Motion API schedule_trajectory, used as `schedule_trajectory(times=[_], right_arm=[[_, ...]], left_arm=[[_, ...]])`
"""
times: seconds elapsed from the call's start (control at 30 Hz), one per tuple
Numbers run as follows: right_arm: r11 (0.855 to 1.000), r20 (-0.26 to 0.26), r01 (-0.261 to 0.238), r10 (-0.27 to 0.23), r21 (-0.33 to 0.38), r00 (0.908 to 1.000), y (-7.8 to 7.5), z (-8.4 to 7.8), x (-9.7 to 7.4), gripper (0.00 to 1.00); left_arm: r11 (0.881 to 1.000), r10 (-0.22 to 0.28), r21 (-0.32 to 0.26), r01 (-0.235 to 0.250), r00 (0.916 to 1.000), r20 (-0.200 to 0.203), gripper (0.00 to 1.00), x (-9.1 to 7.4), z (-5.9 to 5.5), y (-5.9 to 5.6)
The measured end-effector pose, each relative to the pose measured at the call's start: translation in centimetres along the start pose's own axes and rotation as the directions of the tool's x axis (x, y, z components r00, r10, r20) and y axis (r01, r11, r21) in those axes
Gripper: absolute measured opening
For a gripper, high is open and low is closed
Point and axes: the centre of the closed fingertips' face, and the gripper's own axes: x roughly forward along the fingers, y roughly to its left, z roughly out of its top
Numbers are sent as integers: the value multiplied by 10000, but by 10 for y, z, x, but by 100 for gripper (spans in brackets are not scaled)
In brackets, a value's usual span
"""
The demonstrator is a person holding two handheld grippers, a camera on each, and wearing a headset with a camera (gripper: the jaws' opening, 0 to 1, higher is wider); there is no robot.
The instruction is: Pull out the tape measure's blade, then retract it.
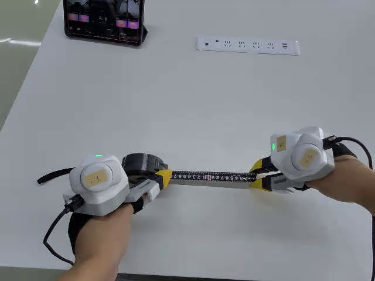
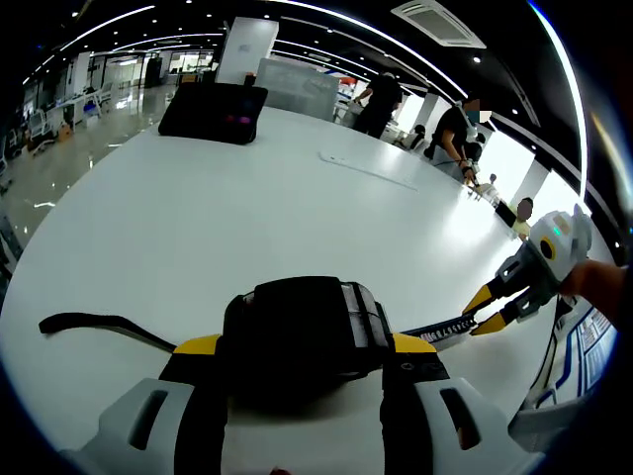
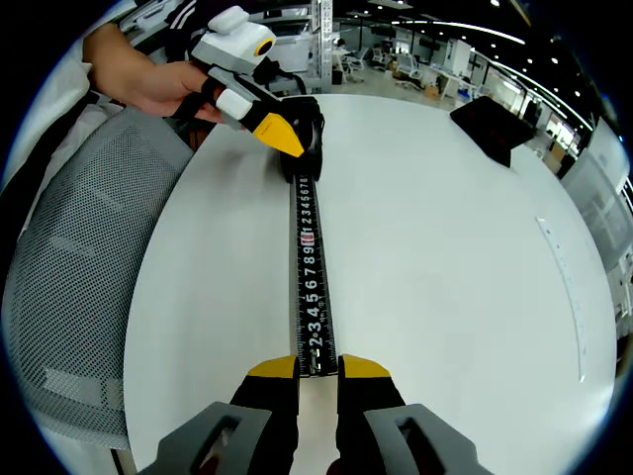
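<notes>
The left gripper [image 1: 157, 177] has its fingers [image 2: 198, 348] clamped on the black case [image 1: 140, 164] at the near left of the bench [image 1: 176, 105]. The right gripper [image 1: 258, 174], fingers nearly together, pinches the blade [image 1: 211, 176] tip at the near right. The blade lies stretched between them. A power strip [image 1: 247, 45] and a screen [image 1: 105, 20] stand at the far side.

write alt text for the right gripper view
The right gripper pinches the end of a measuring blade, which runs straight across a white table to its black case, held by the left gripper. A grey mesh chair stands beside the table.
</notes>
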Motion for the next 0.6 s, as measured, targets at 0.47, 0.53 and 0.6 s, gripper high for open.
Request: schedule_trajectory(times=[0.47,0.53,0.6], right_arm=[[9999,165,-131,132,-43,9998,2,11,6,10],[9999,178,-153,154,-45,9997,2,13,7,10],[9998,206,-174,175,-42,9996,3,15,8,10]], left_arm=[[10000,-55,-24,55,10000,0,59,0,0,-1],[10000,-61,-12,61,10000,-2,59,0,0,-1],[10000,-72,-19,72,10000,-8,59,0,0,-1]])
